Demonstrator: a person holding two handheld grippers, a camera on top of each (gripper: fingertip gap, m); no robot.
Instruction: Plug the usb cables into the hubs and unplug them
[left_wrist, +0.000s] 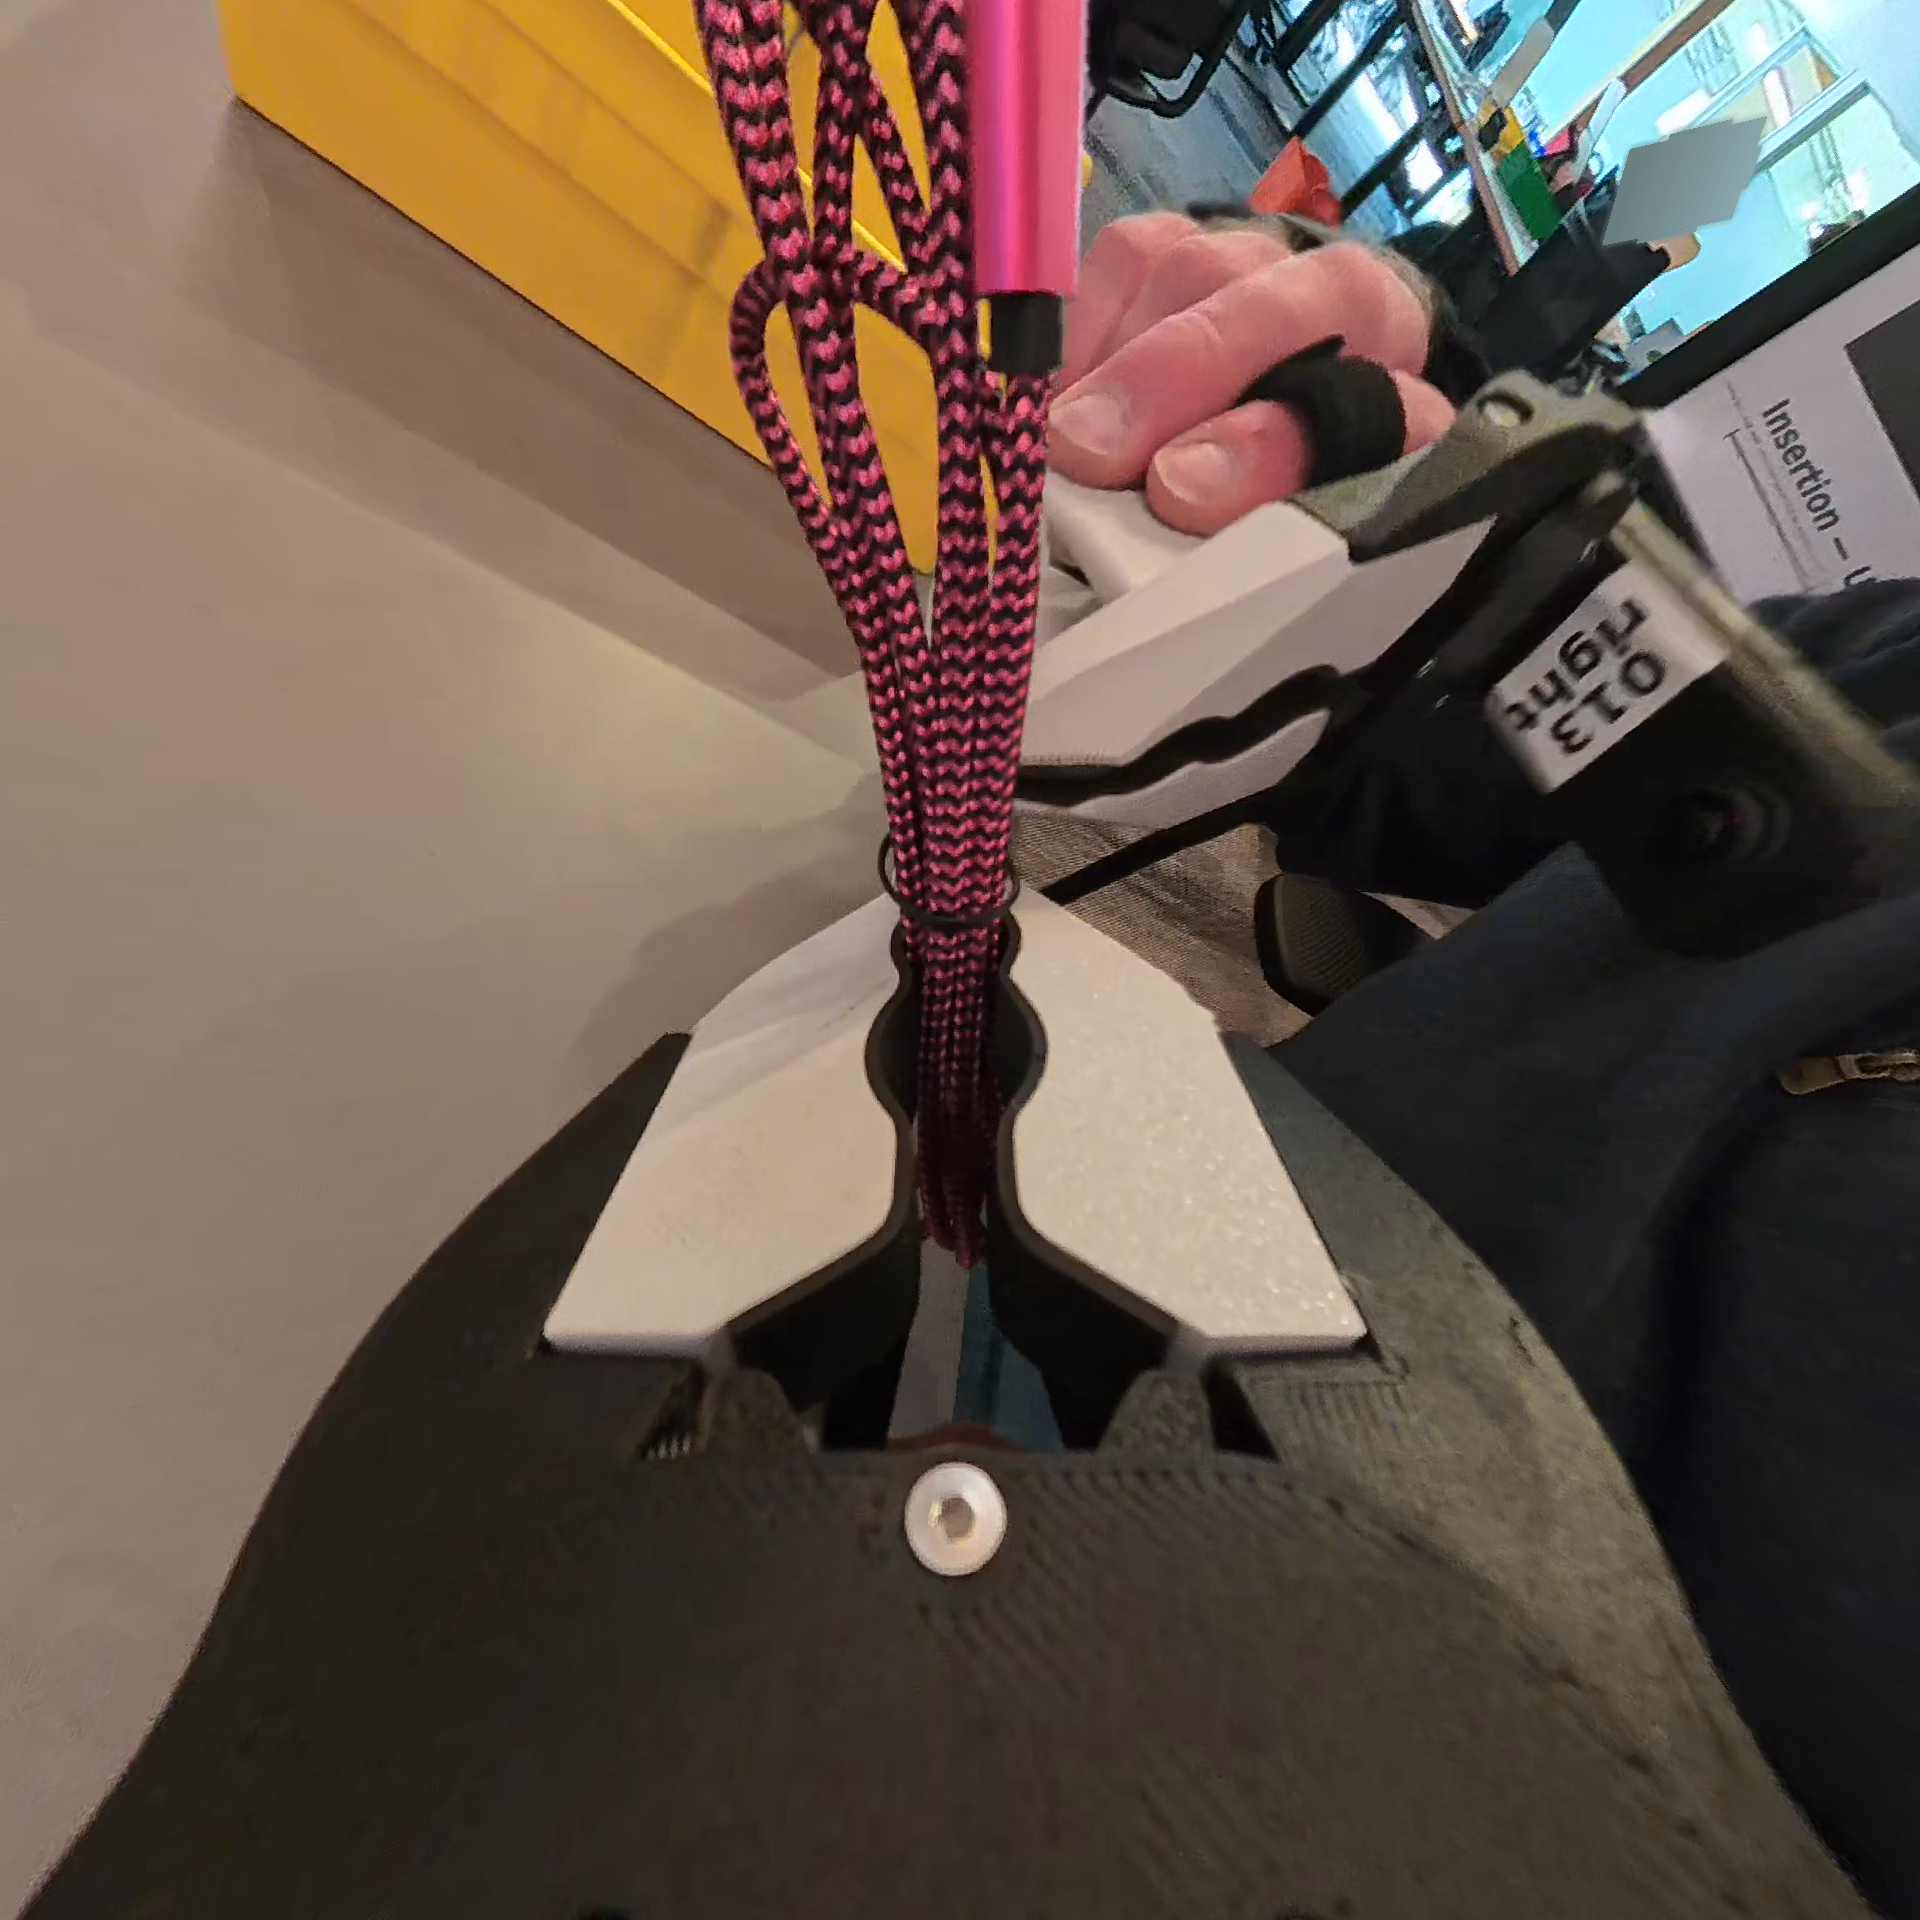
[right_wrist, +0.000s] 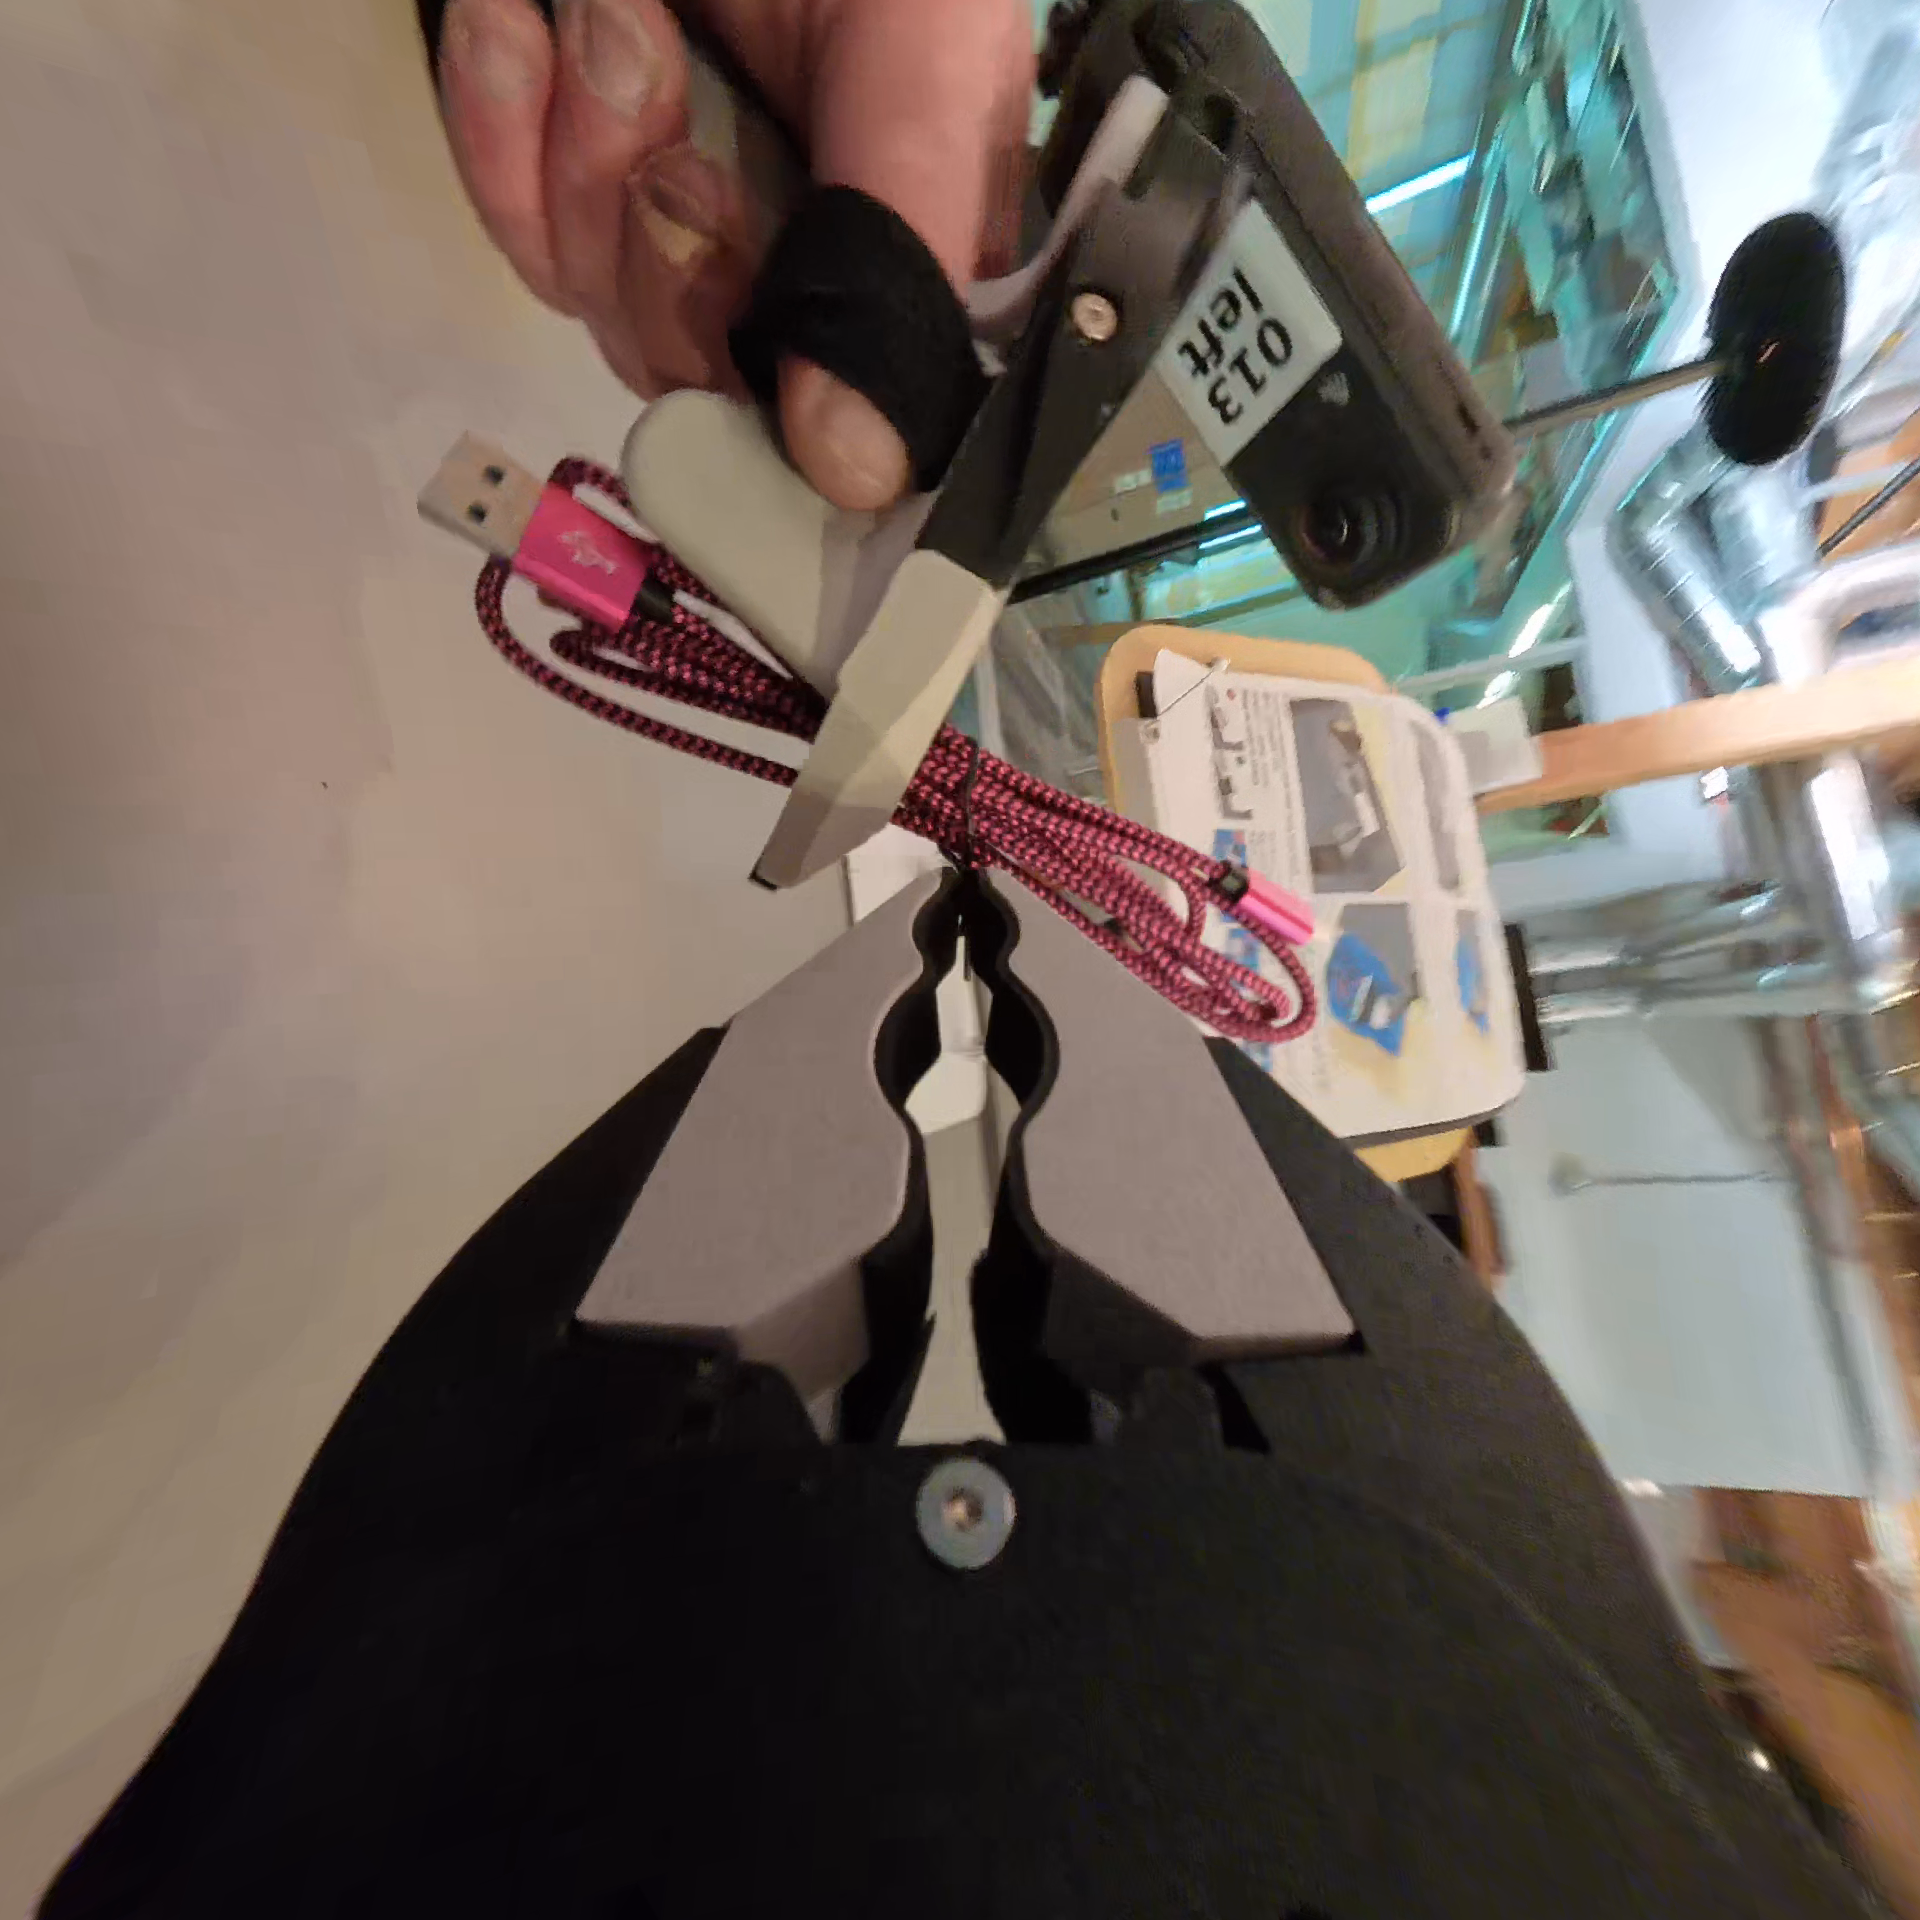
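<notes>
One bundled USB cable, braided pink and black and bound by a thin black tie, is all of the task's hardware that shows; no hub appears in either view, so by my reading nothing has been plugged yet and the whole plug-and-unplug cycle is left. The left gripper has its jaws closed down on the middle of the bundle, the strands squeezed through the narrow slot between the pale fingers. In the right wrist view the bundle hangs out both sides of that grip, the USB-A plug with its pink shell free on one side, the small pink connector on the other. The right gripper has its jaws nearly together, with the tie's tail running between the tips; whether it is actually pinched I cannot tell. Both tools are held up off the beige tabletop, very close to each other. A yellow box stands behind the cable, and a clipboard with printed sheets lies beyond; the table near the left gripper gives open room.
</notes>
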